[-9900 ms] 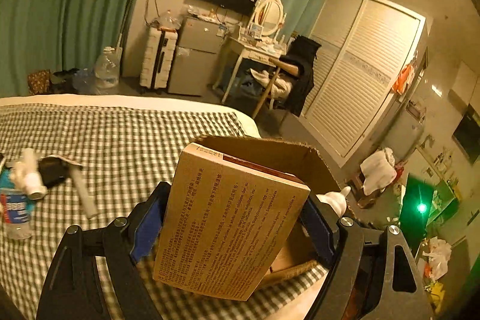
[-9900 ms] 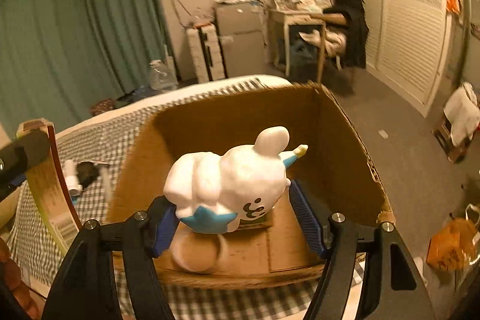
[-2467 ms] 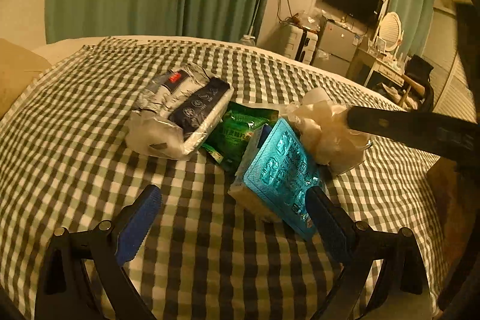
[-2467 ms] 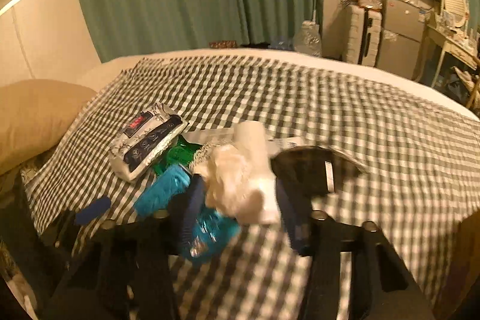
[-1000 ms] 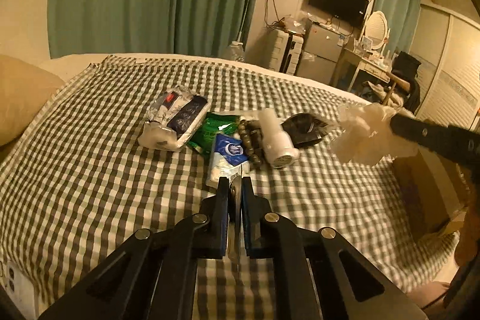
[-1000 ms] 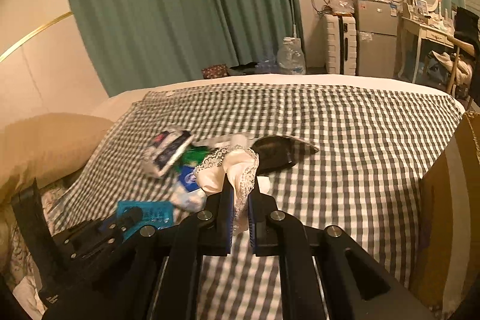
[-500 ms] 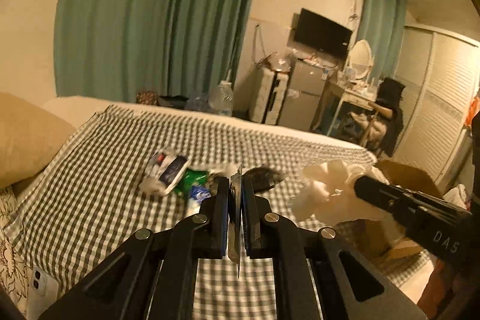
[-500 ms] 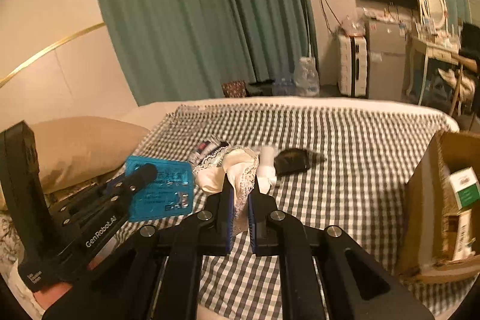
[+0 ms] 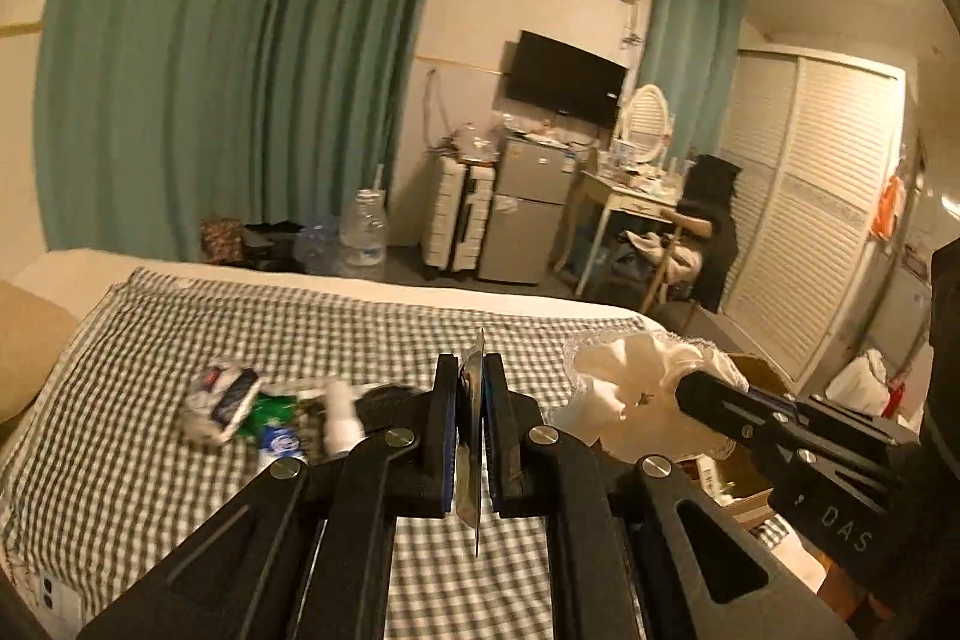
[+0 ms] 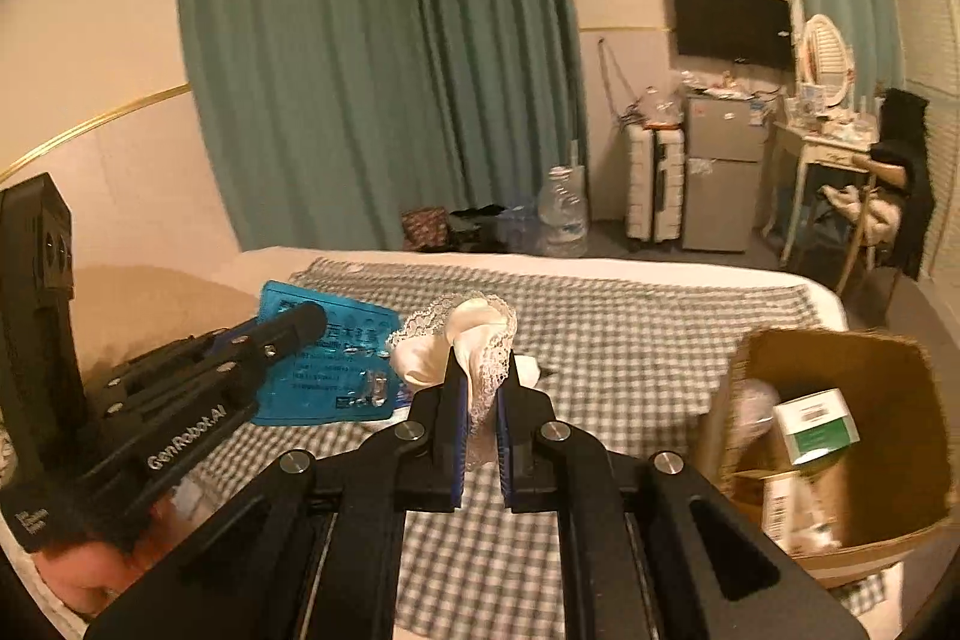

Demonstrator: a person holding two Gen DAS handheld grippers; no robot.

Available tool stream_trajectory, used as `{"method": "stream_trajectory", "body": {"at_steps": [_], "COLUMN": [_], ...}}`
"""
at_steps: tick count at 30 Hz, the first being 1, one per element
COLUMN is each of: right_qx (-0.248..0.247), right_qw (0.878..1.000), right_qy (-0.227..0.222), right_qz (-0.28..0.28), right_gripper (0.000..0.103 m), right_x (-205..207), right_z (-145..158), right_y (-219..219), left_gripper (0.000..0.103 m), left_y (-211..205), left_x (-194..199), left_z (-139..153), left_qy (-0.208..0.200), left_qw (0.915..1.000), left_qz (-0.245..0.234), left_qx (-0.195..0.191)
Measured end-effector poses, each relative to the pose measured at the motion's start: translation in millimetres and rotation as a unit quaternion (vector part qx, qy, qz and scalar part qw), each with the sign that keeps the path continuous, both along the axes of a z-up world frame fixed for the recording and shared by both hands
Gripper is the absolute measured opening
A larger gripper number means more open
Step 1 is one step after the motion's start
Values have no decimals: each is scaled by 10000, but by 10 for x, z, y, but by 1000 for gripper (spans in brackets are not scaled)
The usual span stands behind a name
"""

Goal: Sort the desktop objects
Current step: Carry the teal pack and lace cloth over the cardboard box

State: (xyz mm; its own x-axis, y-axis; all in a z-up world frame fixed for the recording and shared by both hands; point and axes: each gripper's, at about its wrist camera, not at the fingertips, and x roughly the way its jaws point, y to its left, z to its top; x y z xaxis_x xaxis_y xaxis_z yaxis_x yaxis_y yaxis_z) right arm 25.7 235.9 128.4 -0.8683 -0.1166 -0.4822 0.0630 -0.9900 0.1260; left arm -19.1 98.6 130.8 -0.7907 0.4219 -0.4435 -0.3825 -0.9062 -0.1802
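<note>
**Both grippers raised over the bed, each clamped on an item**

A bed covered in a green-and-white checked cloth fills the lower half of both views. At its right edge, seen from the right wrist, stands an open cardboard box. Inside it sit a white carton with a green band leaning against the far wall, a pale rounded thing at the left wall that is too blurred to name, and more cartons lower down. In the left wrist view only a corner of the box shows behind the other gripper.

On the cloth a small pile remains: a grey-white packet with dark print, a green sachet, a white tube and a dark pouch, all touching or overlapping.

The left gripper has its jaws closed tight on a blue foil blister pack, which appears edge-on between the pads as a thin silver sheet sticking out above and below them. From the right wrist its flat printed face shows, held above the bed.

The right gripper is pinched shut on a cream cloth with lace trim; the fabric bunches above the pads and a lace edge hangs between them. A person's hand shows at the lower left.
</note>
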Motion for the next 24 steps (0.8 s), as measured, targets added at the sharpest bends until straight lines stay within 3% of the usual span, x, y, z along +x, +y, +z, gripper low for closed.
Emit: {"method": "stream_trajectory", "body": {"at_steps": [8,14,24], "right_qx": [16,-33,-53], "right_qw": [9982,9944,9806], "right_qy": [55,-63,-651], "right_qz": [-592,-1056,-1849], "right_gripper": [7,7,7], "right_x": [143,197,156], "right_z": [69,13,-406], "right_y": [696,1271,2259], "left_gripper": [8,8,8], "left_y": [761,1436,2383], "left_x": [79,110,61], "left_z": [113,137,-275], "left_qy": [143,113,-85], "left_qw": [9990,9946,9817], "left_qz": [-428,-1029,-1867], "left_qx": [-75,-32,-377]}}
